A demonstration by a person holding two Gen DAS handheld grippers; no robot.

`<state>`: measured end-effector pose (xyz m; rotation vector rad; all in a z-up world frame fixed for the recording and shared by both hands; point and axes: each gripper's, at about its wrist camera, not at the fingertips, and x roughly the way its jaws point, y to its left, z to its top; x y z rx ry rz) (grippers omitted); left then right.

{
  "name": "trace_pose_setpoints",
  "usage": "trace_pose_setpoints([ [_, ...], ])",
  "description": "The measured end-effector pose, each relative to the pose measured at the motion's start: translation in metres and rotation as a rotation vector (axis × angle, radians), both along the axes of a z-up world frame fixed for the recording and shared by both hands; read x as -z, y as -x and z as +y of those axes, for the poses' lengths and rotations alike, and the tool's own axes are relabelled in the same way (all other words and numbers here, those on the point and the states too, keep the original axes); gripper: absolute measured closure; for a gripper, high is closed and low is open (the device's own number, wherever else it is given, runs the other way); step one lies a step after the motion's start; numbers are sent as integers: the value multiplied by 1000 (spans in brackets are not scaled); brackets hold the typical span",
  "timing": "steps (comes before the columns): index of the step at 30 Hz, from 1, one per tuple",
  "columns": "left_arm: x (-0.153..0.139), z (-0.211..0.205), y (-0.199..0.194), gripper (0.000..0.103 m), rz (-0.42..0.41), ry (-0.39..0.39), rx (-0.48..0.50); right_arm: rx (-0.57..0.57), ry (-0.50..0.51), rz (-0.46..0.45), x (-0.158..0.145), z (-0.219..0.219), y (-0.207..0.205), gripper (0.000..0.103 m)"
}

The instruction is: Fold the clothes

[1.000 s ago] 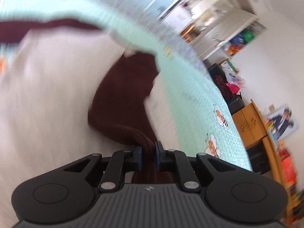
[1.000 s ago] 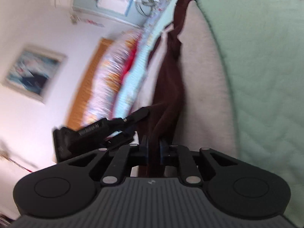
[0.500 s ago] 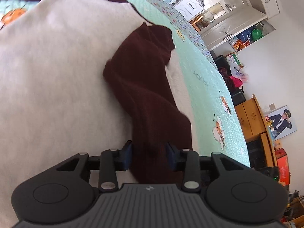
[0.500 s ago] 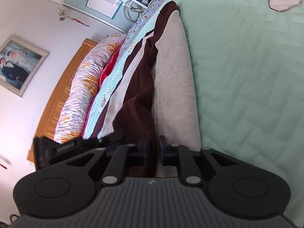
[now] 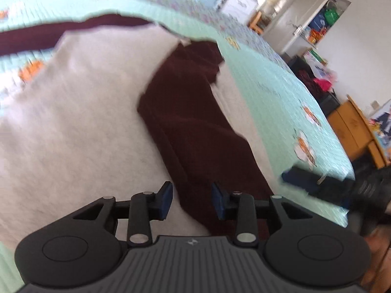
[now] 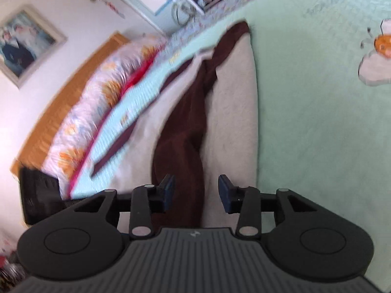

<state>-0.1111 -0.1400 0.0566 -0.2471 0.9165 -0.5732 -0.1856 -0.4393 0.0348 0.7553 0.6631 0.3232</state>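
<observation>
Since both sets of jaws gape wide and hold nothing, the dark brown sleeve [image 5: 195, 127] only rests on the cream sweater [image 5: 73, 122] on the bed [image 6: 317, 122]; left gripper [image 5: 191, 199] straddles it, while under the right gripper [image 6: 196, 193] it sits left of centre. Catch it pulling away and I'd guess it slides off.

The sweater [image 5: 73, 112] is soft cloth, its pale body fuzzy and matt, its dark brown sleeve [image 5: 195, 122] a ribbed knit. Under it the mint bedspread [image 6: 317, 122] is quilted cloth with stitched ridges. Both grippers [image 5: 191, 199] [image 6: 196, 191] are matt black plastic with ribbed housings and small shiny metal pins; the headboard [image 6: 61, 102] looks like smooth wood.
</observation>
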Motion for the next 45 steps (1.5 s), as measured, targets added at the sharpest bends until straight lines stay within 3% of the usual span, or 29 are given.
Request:
trace_pose_setpoints([
  [3, -5, -8, 0, 65, -65, 25, 36, -43, -9, -26, -9, -4, -55, 56],
  [6, -2, -25, 1, 64, -126, 0, 120, -93, 2, -30, -15, -4, -114, 53],
  [18, 32, -32, -8, 64, -121, 62, 268, -173, 33, 140, 19, 0, -301, 52],
  [21, 35, -32, -6, 64, -114, 77, 275, -191, 73, 126, 19, 8, -307, 53],
  [22, 35, -32, -6, 64, -110, 83, 277, -197, 86, 121, 20, 10, -309, 62],
  [23, 36, -31, -5, 64, -106, 88, 280, -203, 100, 117, 20, 13, -312, 83],
  [24, 37, -31, -5, 64, -102, 93, 282, -209, 113, 112, 20, 15, -314, 93],
  [25, 36, -30, -1, 64, -98, 95, 284, -215, 126, 107, 20, 18, -316, 96],
  [33, 34, -41, 17, 64, -170, -4, 333, -258, 218, 69, 23, 35, -331, 97],
  [37, 34, -39, 15, 64, -152, 19, 322, -233, 189, 44, 22, 25, -325, 97],
  [41, 34, -32, 7, 64, -105, 72, 293, -140, 154, 22, 3, 7, -307, 66],
  [43, 33, -29, 6, 64, -90, 89, 282, -70, 157, -7, -14, -1, -287, 64],
  [45, 30, -25, 9, 63, -92, 99, 267, -73, 110, -46, -28, -1, -266, 64],
])
